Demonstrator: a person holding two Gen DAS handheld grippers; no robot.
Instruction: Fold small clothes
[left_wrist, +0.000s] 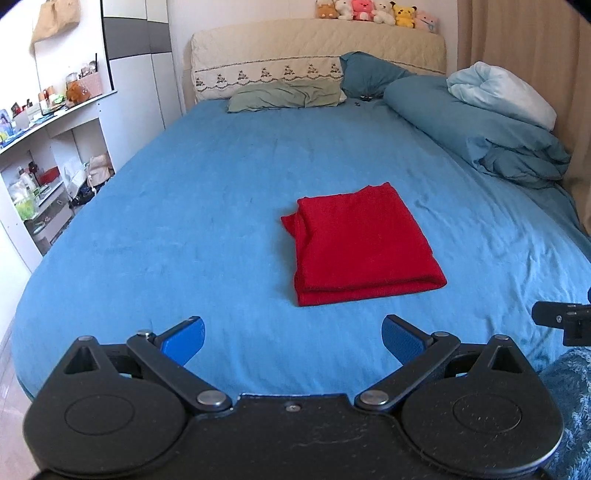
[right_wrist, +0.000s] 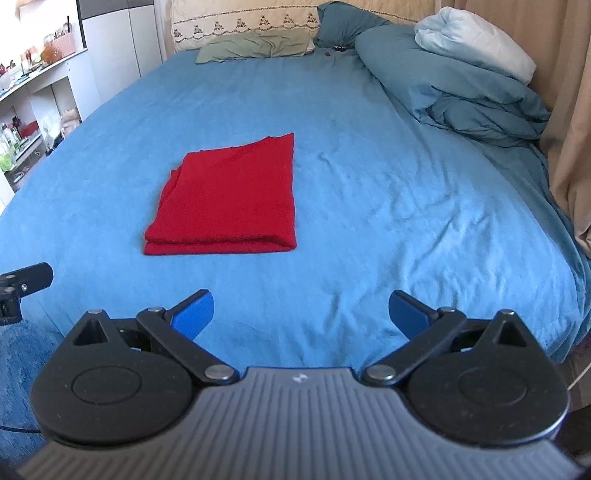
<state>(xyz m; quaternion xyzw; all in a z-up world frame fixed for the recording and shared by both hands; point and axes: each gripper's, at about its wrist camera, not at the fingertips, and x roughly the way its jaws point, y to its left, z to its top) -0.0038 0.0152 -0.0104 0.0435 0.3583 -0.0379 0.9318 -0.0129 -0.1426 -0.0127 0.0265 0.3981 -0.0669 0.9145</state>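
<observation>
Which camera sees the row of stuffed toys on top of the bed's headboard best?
The left wrist view. The stuffed toys sit in a row along the top of the headboard, all showing there. The right wrist view cuts off above the headboard's embroidered edge, so it shows none of them.

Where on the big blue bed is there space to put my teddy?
Bare blue bedsheet lies left of the folded red cloth, and between it and the green pillow. The right edge is crowded by the heaped teal duvet.
</observation>
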